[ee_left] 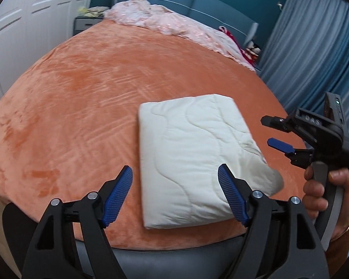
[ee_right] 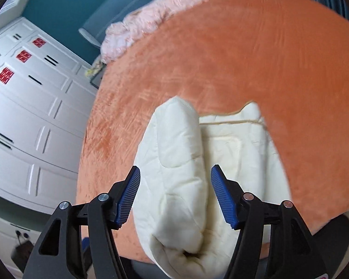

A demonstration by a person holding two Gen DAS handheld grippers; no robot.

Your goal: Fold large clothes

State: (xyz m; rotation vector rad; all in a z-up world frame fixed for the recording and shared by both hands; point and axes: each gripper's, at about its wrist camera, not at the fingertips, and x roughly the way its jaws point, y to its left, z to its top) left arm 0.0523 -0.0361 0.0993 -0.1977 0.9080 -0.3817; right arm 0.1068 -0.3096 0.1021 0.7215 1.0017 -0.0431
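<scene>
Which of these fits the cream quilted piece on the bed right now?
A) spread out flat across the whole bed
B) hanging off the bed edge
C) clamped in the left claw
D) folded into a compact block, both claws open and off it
D: the cream quilted piece lies folded as a thick block on the orange bedspread, with the left claw and right claw both open, gripping nothing.

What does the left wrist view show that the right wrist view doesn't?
Only the left wrist view shows the right gripper, jaws open, held in a hand beside the folded cream quilt, plus the blue curtain. Only the right wrist view shows the white wardrobe's red stickers and the quilt's rolled fold end-on. Both share the quilt, orange bedspread and pink blanket.
</scene>
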